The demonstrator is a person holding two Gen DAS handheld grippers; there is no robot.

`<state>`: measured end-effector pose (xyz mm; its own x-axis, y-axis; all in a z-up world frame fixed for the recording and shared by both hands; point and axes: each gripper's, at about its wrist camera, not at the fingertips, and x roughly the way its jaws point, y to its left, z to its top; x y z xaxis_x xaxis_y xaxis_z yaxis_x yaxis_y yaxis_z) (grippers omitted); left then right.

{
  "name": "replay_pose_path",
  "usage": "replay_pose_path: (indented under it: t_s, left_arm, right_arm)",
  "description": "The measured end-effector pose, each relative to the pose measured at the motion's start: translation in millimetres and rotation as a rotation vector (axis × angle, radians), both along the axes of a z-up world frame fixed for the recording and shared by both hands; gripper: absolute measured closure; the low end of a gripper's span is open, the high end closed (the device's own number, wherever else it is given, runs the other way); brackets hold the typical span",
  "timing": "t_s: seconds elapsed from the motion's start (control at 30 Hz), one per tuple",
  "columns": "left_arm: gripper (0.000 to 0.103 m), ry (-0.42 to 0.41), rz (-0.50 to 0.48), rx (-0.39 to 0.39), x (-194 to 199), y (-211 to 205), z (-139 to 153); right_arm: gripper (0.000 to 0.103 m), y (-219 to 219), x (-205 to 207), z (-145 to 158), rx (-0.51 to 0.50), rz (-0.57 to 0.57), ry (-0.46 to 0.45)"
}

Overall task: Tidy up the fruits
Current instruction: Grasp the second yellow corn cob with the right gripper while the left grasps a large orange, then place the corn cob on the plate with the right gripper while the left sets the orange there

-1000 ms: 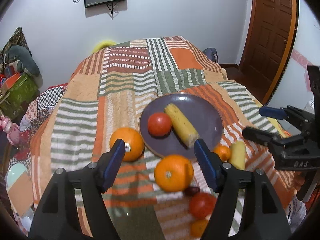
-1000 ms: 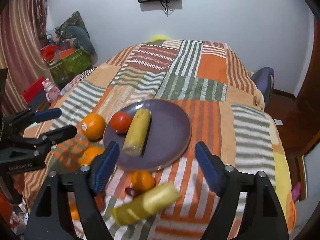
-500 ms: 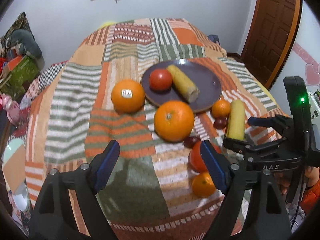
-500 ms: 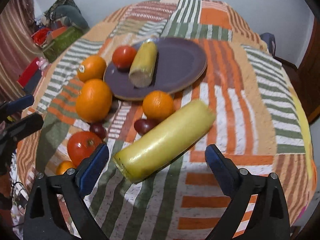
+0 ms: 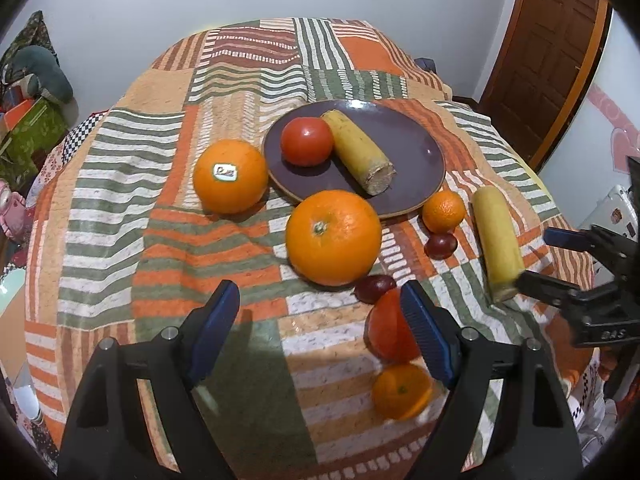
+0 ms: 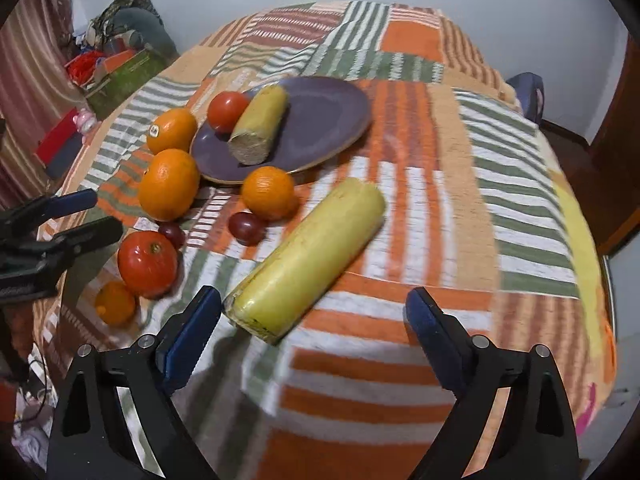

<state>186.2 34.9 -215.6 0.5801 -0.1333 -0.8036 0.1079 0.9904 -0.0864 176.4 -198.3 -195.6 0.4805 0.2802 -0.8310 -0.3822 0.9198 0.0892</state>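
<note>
A purple plate (image 5: 416,148) (image 6: 320,120) on the striped cloth holds a red tomato (image 5: 306,141) and a yellow cob (image 5: 358,156). Off the plate lie a big orange (image 5: 333,237), a stickered orange (image 5: 230,176), a small orange (image 5: 443,211), two dark grapes (image 5: 440,246), a second tomato (image 5: 386,330), another small orange (image 5: 400,391) and a long yellow cob (image 6: 304,256) (image 5: 496,240). My left gripper (image 5: 320,332) is open and empty, just short of the big orange. My right gripper (image 6: 312,336) is open and empty, its jaws astride the long cob's near end.
The table is round and its patchwork cloth (image 5: 224,88) drops off at every side. A brown door (image 5: 556,48) stands at the right. Boxes and a green bag (image 6: 120,76) are piled on the floor at the left.
Both grippers have pulled back and lower toward the near edge of the table. The long cob now lies closer between my right jaws. No fruit has moved.
</note>
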Motion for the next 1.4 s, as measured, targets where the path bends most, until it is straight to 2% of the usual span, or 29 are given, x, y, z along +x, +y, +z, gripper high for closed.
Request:
replay_pose_path:
  t_s: [0.13,0.17,0.2,0.23,0.33,0.53,0.63,0.8,1.03,1.17,1.4]
  left_arm:
    - [0.02,0.001,0.002,-0.009,11.1,-3.8,-1.0]
    - [0.02,0.0,0.002,-0.008,13.7,-4.9,-1.3]
    - [0.02,-0.002,0.002,-0.005,16.8,-5.9,-1.8]
    - [0.02,0.0,0.005,-0.002,20.6,-6.7,-2.9]
    - [0.02,0.007,0.012,0.002,30.1,-7.6,-7.0]
    - [0.02,0.041,0.016,-0.003,46.5,-6.3,-19.8]
    - [0.022,0.047,0.011,-0.013,50.3,-7.8,-24.1]
    - [0.035,0.05,-0.009,-0.037,53.8,-9.4,-28.0]
    - [0.037,0.044,-0.014,-0.046,53.8,-8.3,-26.9]
    - [0.037,0.042,-0.014,-0.052,51.5,-5.4,-22.9]
    - [0.037,0.008,0.003,-0.052,43.5,1.1,-8.5]
  right_arm:
    - [0.021,-17.8,-2.8,3.4,-0.068,-0.039,-0.048]
    - [0.026,-21.9,-0.8,2.6,-0.091,-0.064,-0.052]
    - [0.039,-26.6,3.9,-0.8,-0.112,-0.086,-0.039]
    - [0.045,-33.2,10.2,-5.1,-0.087,-0.096,-0.005]
    - [0.045,-43.7,20.2,-10.6,0.003,-0.124,0.049]
    - [0.045,-36.6,28.0,10.0,0.148,-0.141,0.006]
    - [0.045,-12.6,36.1,4.1,0.118,-0.106,0.012]
    - [0.045,-0.7,47.0,-17.4,0.106,-0.118,0.053]
    - [0.048,8.8,48.0,-19.0,0.074,-0.079,0.029]
    - [0.055,4.8,47.0,-15.7,0.12,-0.035,0.036]
    - [0.058,5.8,43.8,-6.9,0.113,0.009,0.028]
